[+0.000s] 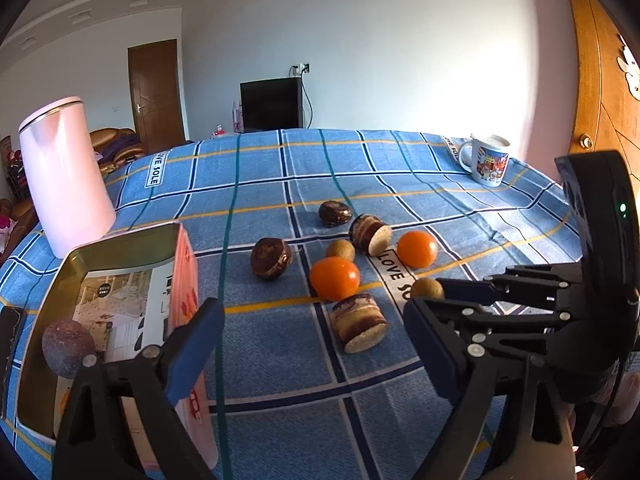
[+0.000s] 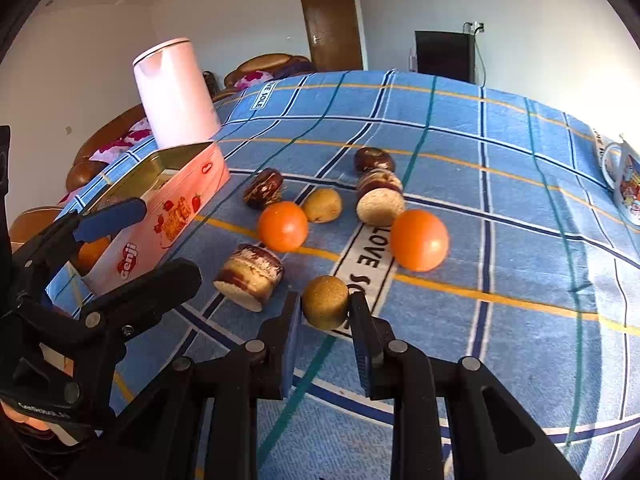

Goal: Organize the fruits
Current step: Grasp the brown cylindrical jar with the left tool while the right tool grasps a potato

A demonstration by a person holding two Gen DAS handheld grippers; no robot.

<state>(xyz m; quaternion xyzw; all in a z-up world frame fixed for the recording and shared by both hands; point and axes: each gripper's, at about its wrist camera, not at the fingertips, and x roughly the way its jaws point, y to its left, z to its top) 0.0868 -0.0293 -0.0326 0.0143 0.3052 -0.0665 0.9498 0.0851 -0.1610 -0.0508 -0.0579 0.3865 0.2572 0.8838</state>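
Note:
Fruits and cake pieces lie on the blue plaid cloth [image 2: 500,200]. My right gripper [image 2: 325,322] has its jaws around a kiwi [image 2: 325,301], with the pads touching its sides; it also shows in the left wrist view [image 1: 426,288]. Two oranges [image 2: 282,225] [image 2: 419,239] and a second kiwi [image 2: 322,205] lie beyond. My left gripper [image 1: 316,344] is open and empty beside the pink tin [image 1: 120,300], which holds a purple passion fruit [image 1: 67,347] and an orange [image 2: 93,251].
Chocolate rolls [image 2: 250,276] [image 2: 379,196] and dark round cakes [image 2: 263,188] [image 2: 374,159] lie among the fruit. A white kettle [image 2: 174,92] stands behind the tin. A mug [image 2: 624,184] stands at the far right edge.

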